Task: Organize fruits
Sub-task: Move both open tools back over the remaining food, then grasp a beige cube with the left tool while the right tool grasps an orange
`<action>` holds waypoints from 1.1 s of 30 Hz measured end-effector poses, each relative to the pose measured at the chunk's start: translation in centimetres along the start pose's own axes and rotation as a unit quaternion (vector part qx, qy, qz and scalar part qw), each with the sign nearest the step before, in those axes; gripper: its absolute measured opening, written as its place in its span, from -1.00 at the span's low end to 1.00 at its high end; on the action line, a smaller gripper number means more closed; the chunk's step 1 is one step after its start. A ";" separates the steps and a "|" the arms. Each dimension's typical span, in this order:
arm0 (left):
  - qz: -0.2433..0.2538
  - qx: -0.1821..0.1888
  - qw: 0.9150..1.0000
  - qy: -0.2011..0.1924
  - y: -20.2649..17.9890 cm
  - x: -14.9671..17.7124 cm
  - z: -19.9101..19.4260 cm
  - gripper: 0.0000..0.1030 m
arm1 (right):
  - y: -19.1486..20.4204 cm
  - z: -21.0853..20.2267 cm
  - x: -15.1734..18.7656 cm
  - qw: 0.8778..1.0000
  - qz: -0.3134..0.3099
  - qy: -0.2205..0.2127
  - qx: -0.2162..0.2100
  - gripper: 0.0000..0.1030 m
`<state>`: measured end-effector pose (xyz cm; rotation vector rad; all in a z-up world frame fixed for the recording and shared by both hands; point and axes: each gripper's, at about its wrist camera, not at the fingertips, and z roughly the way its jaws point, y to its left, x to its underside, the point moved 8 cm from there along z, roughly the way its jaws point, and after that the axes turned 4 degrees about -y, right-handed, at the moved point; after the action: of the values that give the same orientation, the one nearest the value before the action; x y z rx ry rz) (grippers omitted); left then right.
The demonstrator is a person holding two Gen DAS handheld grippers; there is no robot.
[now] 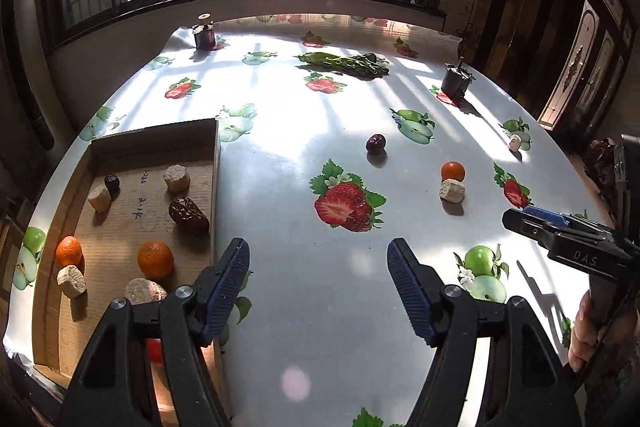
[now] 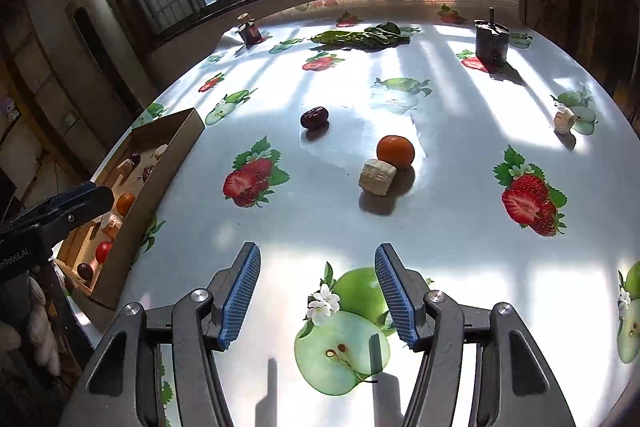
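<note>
A cardboard tray (image 1: 154, 137) at the table's left holds oranges (image 1: 156, 259), dark dates (image 1: 188, 214) and beige chunks (image 1: 176, 177); it also shows in the right wrist view (image 2: 168, 163). Loose on the table lie an orange (image 2: 395, 151) touching a beige chunk (image 2: 377, 176), a dark date (image 2: 314, 117) and a far beige chunk (image 2: 563, 120). My left gripper (image 1: 318, 259) is open and empty beside the tray's right wall. My right gripper (image 2: 317, 265) is open and empty, short of the loose orange.
The table wears a white cloth printed with strawberries and apples. Leafy greens (image 2: 360, 35), a small jar (image 2: 249, 31) and a dark metal holder (image 2: 491, 43) stand at the far side under the window. The table edge curves away on the right.
</note>
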<state>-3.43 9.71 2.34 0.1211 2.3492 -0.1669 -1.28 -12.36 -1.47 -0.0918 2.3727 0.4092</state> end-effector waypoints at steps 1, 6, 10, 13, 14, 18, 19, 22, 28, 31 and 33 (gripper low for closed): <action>0.004 0.005 1.000 0.008 -0.7 0.2 0.7 0.38 | -2.1 -0.2 -0.6 1.000 0.018 -0.004 0.015 0.24; 0.013 0.039 0.998 0.041 -4.0 0.8 3.5 0.38 | -9.8 0.1 -2.8 0.993 0.094 -0.008 0.065 0.24; 0.031 0.057 0.997 0.046 -6.9 0.1 5.4 0.37 | -12.5 1.5 -3.7 0.988 0.135 -0.006 0.076 0.24; 0.045 0.078 0.995 0.048 -9.3 -0.4 7.1 0.37 | -13.0 2.5 -3.9 0.987 0.140 -0.007 0.080 0.24; 0.050 0.080 0.994 0.050 -9.9 -0.5 7.7 0.37 | -13.0 2.8 -3.9 0.987 0.140 -0.008 0.078 0.24; 0.052 0.102 0.991 0.062 -12.2 -1.0 10.2 0.37 | -12.8 3.2 -3.6 0.987 0.142 -0.001 0.068 0.24; 0.049 0.108 0.991 0.063 -12.7 -1.2 10.8 0.37 | -12.4 3.1 -3.6 0.988 0.141 0.003 0.063 0.23; 0.042 0.125 0.990 0.060 -14.0 -1.7 12.6 0.35 | -10.8 3.3 -4.2 0.991 0.129 0.018 0.040 0.24; 0.048 0.122 0.989 0.062 -14.7 -2.0 14.0 -0.51 | -7.3 5.3 -5.2 0.992 0.120 0.042 0.002 0.24; 0.042 0.102 0.992 0.065 -13.0 -2.0 13.3 -0.51 | -5.6 6.3 -5.8 0.993 0.111 0.045 -0.009 0.24; 0.030 0.090 0.993 0.070 -11.1 -1.7 12.7 -0.51 | -4.3 7.0 -5.9 0.994 0.097 0.050 -0.015 0.24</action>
<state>5.12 -3.34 -4.41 0.3005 2.4638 -0.3520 8.35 -14.49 -3.49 0.1086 2.4837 0.5455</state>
